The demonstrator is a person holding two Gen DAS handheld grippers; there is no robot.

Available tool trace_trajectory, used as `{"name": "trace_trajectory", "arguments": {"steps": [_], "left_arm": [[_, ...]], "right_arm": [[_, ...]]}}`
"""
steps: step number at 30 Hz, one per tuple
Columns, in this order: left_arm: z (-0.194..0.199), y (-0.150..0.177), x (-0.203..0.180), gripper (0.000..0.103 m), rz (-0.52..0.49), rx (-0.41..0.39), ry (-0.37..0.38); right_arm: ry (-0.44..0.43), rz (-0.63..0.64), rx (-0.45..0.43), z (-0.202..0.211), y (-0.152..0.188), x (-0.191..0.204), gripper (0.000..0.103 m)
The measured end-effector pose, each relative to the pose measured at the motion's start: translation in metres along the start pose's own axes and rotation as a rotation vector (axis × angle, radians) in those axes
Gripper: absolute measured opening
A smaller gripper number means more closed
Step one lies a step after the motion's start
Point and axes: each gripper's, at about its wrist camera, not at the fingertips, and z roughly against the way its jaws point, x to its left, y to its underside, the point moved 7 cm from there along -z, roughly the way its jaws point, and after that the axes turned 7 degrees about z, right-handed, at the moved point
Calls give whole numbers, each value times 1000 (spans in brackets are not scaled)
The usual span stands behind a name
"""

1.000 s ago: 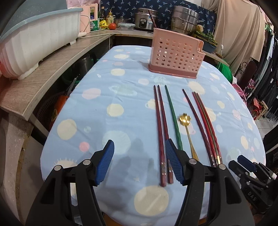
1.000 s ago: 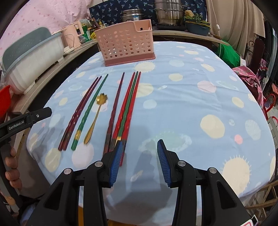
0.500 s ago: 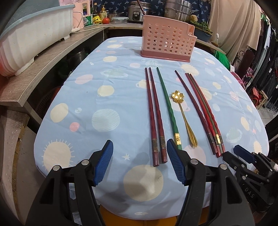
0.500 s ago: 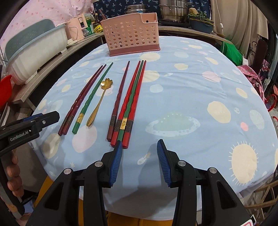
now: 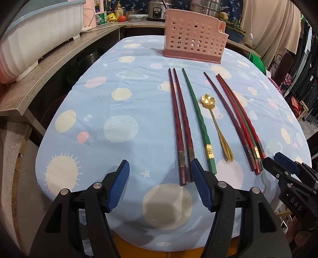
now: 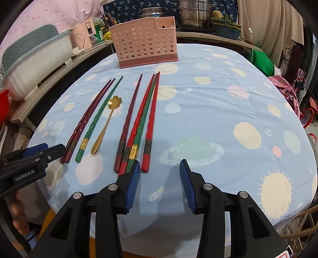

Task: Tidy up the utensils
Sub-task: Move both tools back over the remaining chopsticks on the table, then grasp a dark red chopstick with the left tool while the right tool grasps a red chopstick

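Kitchen clutter fills the background: steel pots [image 6: 193, 13], a white tub [image 5: 37, 39] on a wooden ledge [image 5: 45, 65] to the left, and hanging fabric to the right. Nearer, a rounded counter [image 5: 119, 99] is covered by a pale blue cloth printed with suns and planets.

At its far end stands a pink perforated utensil basket [image 5: 193, 36], upright. Between the basket and the near edge the utensils lie side by side, all pointing toward the basket. From left to right: a pair of dark red chopsticks [image 5: 179, 127] touching each other, a single green chopstick [image 5: 198, 119], a gold spoon [image 5: 215, 121] with a flower-shaped bowl, one dark maroon chopstick [image 5: 226, 117], then a tight bundle of two red chopsticks with a green one between them [image 6: 146, 117].

The left tool [image 5: 160, 184] hovers above the near edge, its blue-padded jaws spread wide and holding nothing; its right pad sits just over the handle ends of the dark red pair.

The right tool [image 6: 160, 182] also hovers at the near edge with jaws apart and holding nothing. Its left pad is just in front of the handle ends of the red and green bundle.
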Motion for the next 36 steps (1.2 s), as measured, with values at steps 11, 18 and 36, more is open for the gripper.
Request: {"name": "trace_trajectory", "arguments": {"steps": [11, 18, 36], "left_arm": [[-8, -2, 6, 61, 8, -9, -33], [-11, -5, 3, 60, 1, -28, -48], [-9, -7, 2, 8, 21, -12, 33]], "right_arm": [[16, 21, -25, -11, -12, 3, 35], [24, 26, -38, -14, -15, 3, 23], [2, 15, -36, -12, -13, 0, 7]]}}
